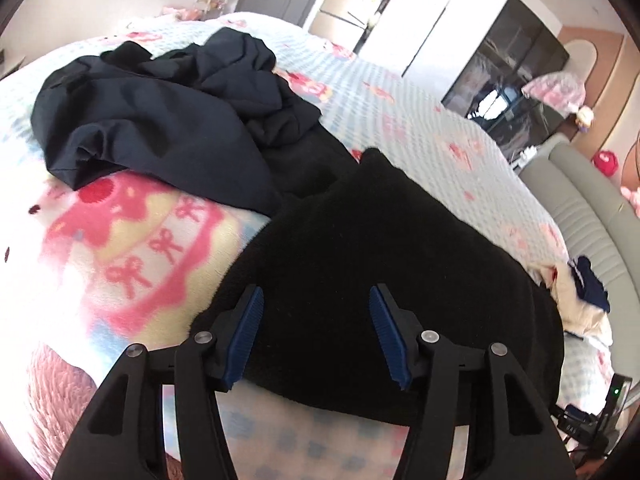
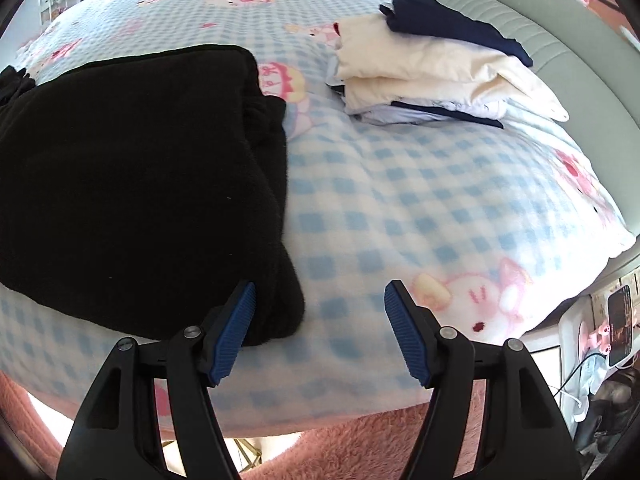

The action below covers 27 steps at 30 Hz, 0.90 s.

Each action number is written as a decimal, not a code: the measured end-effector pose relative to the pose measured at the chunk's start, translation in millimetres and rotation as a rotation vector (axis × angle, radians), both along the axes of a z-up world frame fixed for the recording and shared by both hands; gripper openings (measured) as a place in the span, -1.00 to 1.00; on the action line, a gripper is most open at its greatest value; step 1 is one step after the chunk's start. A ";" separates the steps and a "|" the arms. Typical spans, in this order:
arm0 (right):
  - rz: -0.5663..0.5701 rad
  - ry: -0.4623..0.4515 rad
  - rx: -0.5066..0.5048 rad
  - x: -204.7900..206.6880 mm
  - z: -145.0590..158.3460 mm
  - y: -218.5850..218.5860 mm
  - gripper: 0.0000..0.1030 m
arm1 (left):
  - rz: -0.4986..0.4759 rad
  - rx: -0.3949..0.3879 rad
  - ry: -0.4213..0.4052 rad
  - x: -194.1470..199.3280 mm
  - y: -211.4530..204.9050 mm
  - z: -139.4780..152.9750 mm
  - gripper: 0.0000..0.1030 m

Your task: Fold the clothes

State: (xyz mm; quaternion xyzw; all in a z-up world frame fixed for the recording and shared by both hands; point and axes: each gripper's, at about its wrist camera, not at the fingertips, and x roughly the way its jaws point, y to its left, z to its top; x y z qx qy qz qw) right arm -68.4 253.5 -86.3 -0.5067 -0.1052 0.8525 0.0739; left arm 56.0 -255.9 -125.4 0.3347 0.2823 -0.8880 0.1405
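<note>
The thick black fleece garment (image 2: 132, 184), lying folded on the checked bed (image 2: 420, 208), looks soft and floppy; pinch its layered corner. Both hand-held grippers, left (image 1: 316, 334) and right (image 2: 320, 328), are spread, holding nothing.

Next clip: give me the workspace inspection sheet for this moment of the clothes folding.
Surface: bed under a blue checked blanket with pink cartoon prints.
Job's things: folded black fleece garment near the bed edge; crumpled dark clothes unfolded behind it; folded stack, cream and navy, by the headboard.
Clutter: nothing seen on the bed.
Grippers: left gripper open above the fleece; right gripper open at its corner.
Cables: white cable beside a phone.
Surroundings: grey headboard, dark cabinet.
</note>
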 end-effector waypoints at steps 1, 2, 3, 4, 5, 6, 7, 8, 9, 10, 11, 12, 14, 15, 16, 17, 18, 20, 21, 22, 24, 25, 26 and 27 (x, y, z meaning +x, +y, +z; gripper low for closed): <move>-0.017 -0.003 -0.001 0.9 0.1 4.4 0.32 | 0.008 0.006 -0.001 0.6 -2.9 -0.4 0.12; -0.031 -0.005 0.007 1.5 -0.1 7.9 0.32 | 0.001 0.021 -0.003 0.4 -2.9 -1.0 0.12; -0.036 -0.005 0.029 1.5 -0.8 9.3 0.32 | -0.007 0.044 -0.001 1.3 -2.1 -1.6 0.13; -0.036 -0.006 0.021 2.7 -0.1 10.6 0.32 | -0.015 0.068 0.000 2.2 -1.3 -2.2 0.14; -0.039 -0.006 0.005 4.0 0.8 12.4 0.32 | -0.023 0.092 0.002 3.1 -0.6 -2.8 0.16; -0.051 -0.006 -0.047 5.8 3.2 15.8 0.32 | -0.035 0.133 0.004 5.2 0.5 -5.1 0.17; -0.059 -0.006 -0.137 8.8 6.9 20.5 0.32 | -0.051 0.191 0.005 8.5 1.9 -8.9 0.18; -0.067 -0.010 -0.232 12.2 10.5 25.3 0.32 | -0.067 0.249 0.007 11.8 3.2 -12.8 0.19; -0.076 -0.030 -0.340 15.9 12.4 30.0 0.32 | -0.083 0.307 0.008 15.1 4.6 -16.6 0.20; -0.075 -0.065 -0.456 17.4 10.9 34.2 0.32 | -0.099 0.365 0.010 18.4 6.0 -20.4 0.20; -0.077 -0.098 -0.574 18.9 8.8 38.4 0.32 | -0.110 0.399 0.006 20.0 7.2 -24.7 0.22; -0.083 -0.124 -0.694 20.4 4.7 42.2 0.32 | -0.117 0.411 -0.002 20.2 8.3 -29.4 0.22; -0.094 -0.174 -0.869 22.6 -6.6 44.8 0.32 | -0.122 0.434 -0.014 19.4 9.3 -38.0 0.22; -0.102 -0.193 -0.881 22.3 -12.6 42.6 0.32 | -0.111 0.444 -0.015 17.4 7.8 -41.0 0.22; -0.109 -0.208 -0.861 21.0 -18.1 38.8 0.32 | -0.100 0.455 -0.016 15.3 6.4 -44.0 0.22; -0.108 -0.223 -0.846 19.0 -22.9 34.2 0.33 | -0.092 0.476 -0.007 13.3 3.4 -46.4 0.22; -0.105 -0.239 -0.853 16.7 -27.6 29.6 0.34 | -0.086 0.500 0.007 11.3 -0.2 -47.8 0.23; -0.102 -0.256 -0.911 12.8 -33.8 22.2 0.37 | -0.075 0.529 0.026 7.7 -4.6 -49.7 0.26; -0.102 -0.257 -0.936 11.2 -35.5 19.0 0.38 | -0.069 0.532 0.027 6.2 -5.0 -51.4 0.28; -0.112 -0.232 -0.944 10.0 -35.2 17.7 0.42 | -0.061 0.532 0.027 4.7 -4.3 -54.5 0.28; -0.179 -0.157 -0.934 8.3 -35.1 20.6 0.42 | -0.052 0.527 0.027 1.3 0.8 -61.8 0.32; -0.218 -0.127 -0.933 6.9 -36.0 23.5 0.42 | -0.062 0.522 0.019 -2.5 5.9 -63.4 0.32; -0.248 -0.110 -0.946 5.1 -37.1 25.9 0.42 | -0.081 0.518 0.015 -6.6 11.4 -63.2 0.32; -0.269 -0.100 -0.959 3.2 -38.3 27.0 0.42 | -0.100 0.513 0.011 -10.7 16.8 -63.0 0.34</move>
